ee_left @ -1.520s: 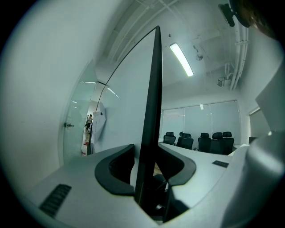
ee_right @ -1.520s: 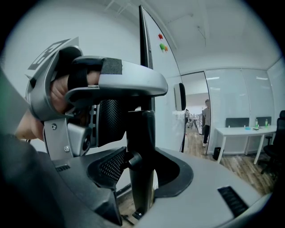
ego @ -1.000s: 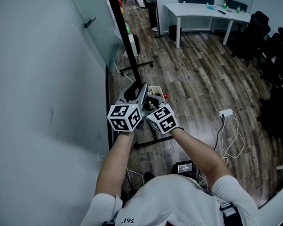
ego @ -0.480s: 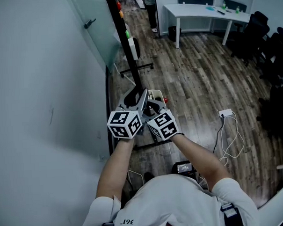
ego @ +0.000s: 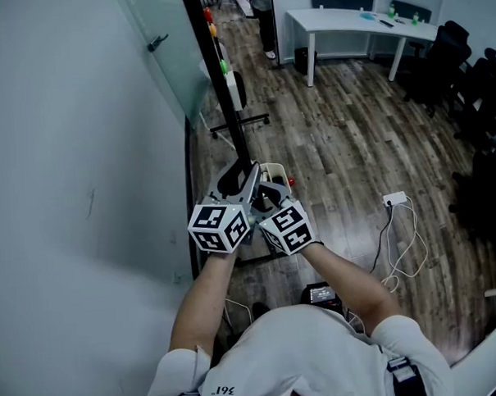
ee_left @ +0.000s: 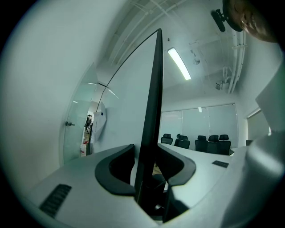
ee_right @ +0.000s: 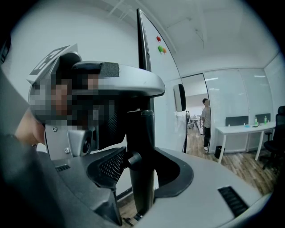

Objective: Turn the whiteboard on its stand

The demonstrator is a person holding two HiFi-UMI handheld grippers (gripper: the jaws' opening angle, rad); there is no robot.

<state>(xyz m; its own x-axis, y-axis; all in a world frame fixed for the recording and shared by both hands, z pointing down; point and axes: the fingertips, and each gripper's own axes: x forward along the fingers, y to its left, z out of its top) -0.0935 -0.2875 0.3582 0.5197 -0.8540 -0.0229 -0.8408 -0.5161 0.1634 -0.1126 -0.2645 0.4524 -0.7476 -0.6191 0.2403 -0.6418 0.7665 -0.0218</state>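
The whiteboard stands almost edge-on at my left, its black frame edge running away from me. In the left gripper view that frame edge passes straight between the jaws, and my left gripper is shut on it. My left gripper sits just above and left of my right gripper. In the right gripper view the right gripper is shut on the stand's black upright post, which carries a small knob.
The stand's feet spread over the wood floor. A white desk and dark office chairs stand at the back right, with a person near a glass door. A power strip with cables lies at the right.
Both grippers have slid a little down the frame toward me, still clasped on it. The board's edge has shifted only slightly.
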